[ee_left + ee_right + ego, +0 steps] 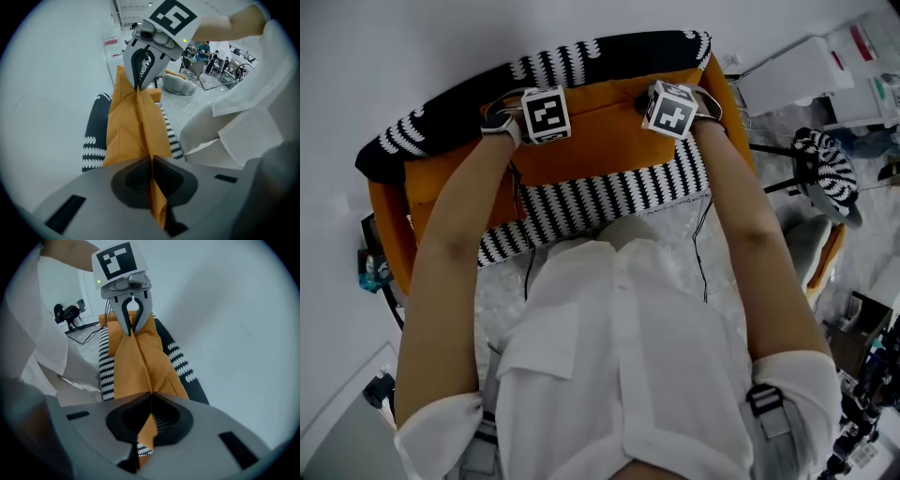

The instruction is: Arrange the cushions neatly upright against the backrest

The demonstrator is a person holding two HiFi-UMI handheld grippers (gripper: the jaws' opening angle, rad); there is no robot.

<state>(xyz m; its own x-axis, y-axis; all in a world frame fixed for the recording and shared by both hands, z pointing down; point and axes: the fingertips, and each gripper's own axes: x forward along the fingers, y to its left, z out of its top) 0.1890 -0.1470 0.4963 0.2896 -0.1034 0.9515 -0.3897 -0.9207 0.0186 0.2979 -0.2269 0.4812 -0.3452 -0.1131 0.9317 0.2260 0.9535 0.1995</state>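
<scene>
orange cushion (609, 141): matt cloth, creased | backrest (441, 117) behind cushion: black-and-white woven cloth, matt | left gripper (151, 164), right gripper (151, 397) on cushion: smooth matt grey plastic

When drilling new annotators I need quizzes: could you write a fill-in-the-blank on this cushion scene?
The cushion held up is coloured ___.
The left gripper and the right gripper both have jaws ___ on it.
The patterned cushion nearer the person is black and ___.
Missing: orange; shut; white.
</scene>
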